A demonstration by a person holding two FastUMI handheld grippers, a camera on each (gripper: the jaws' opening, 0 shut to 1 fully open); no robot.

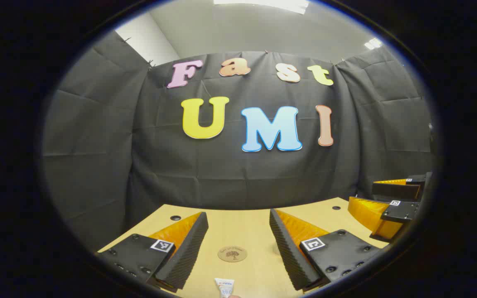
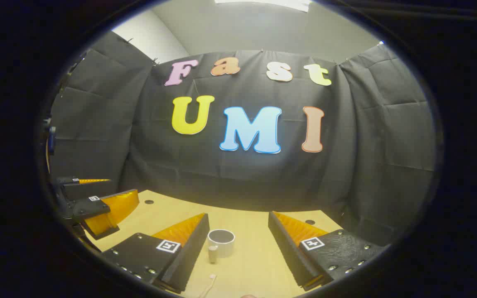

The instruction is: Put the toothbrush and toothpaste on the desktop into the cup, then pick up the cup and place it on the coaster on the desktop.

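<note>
Toothpaste (image 1: 224, 286) lay near, before the coaster (image 1: 232, 253); cup (image 2: 221, 242) and what was probably the toothbrush (image 2: 209, 283) sat between spread, empty tongs (image 2: 238, 244) on the table (image 2: 251, 265).

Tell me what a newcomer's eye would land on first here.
Probably the wide-open orange-and-black fingers of each hand-held gripper, left and right, low over the wooden desktop. Between the right one's fingers stands the white cup; between the left one's lie the round coaster and the toothpaste.
</note>
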